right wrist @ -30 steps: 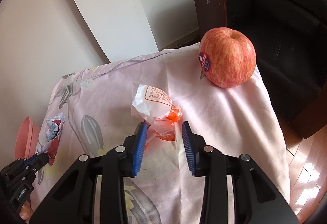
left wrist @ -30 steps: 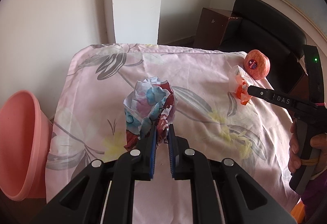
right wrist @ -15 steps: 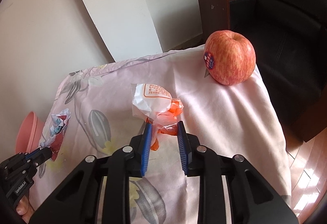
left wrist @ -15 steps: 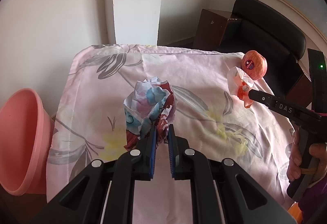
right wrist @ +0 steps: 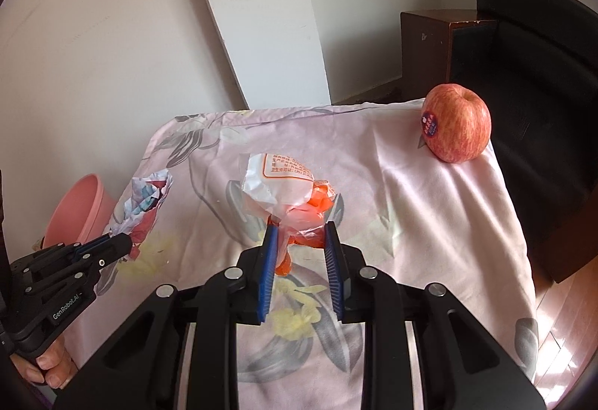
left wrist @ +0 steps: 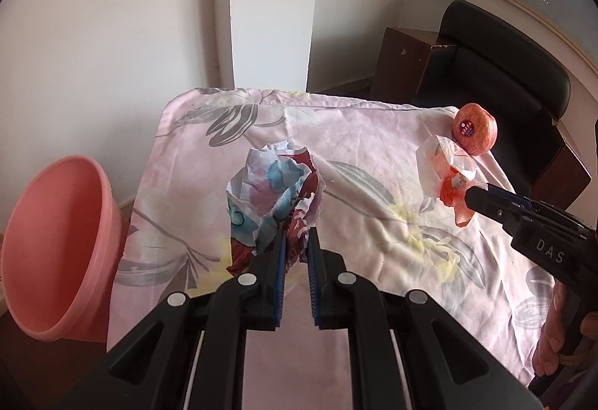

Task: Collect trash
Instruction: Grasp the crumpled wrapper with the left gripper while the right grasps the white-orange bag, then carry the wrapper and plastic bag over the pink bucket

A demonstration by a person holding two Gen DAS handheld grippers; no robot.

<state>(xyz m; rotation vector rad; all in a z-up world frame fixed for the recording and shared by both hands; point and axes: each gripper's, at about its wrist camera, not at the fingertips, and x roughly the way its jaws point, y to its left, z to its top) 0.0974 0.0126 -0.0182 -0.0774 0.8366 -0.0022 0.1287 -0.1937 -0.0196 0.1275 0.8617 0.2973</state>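
Left gripper (left wrist: 296, 242) pinching crumpled printed paper (left wrist: 274, 193), jaws nearly together on its lower edge, wad sticking up toward 12 o'clock from the fingertips. Paper sitting mid-cloth in the left wrist view, over the pink floral cloth (left wrist: 373, 156); whether touching the cloth or lifted clear of it, cannot tell. Showing also in the right wrist view at 9 o'clock, same wad (right wrist: 147, 200) at the left gripper's tip (right wrist: 129, 242).

Right gripper (right wrist: 299, 234) clamping the plastic wrapper (right wrist: 276, 182), white top with orange printed box, orange crinkled part bunching between the blue pads (right wrist: 270, 260). Jaws narrowed but not fully together, film filling the gap. Wrapper lying at centre of the right wrist view, just at 12 o'clock of the fingertips. In the left wrist view, wrapper (left wrist: 444, 167) at 3 o'clock, at the right gripper's tip (left wrist: 471, 199).

Apple (right wrist: 456, 123) resting at the cloth's far right corner, 1 o'clock of the wrapper, blue sticker facing left, apart from wrapper in the right view. Pink basin (left wrist: 52, 245) tilting at 9 o'clock off the cloth edge, mouth open toward the table. Black chair (left wrist: 501, 62) and brown cabinet (left wrist: 405, 66) standing behind at 2 o'clock. Fingers (right wrist: 52, 370) wrapping the left handle at 8 o'clock.
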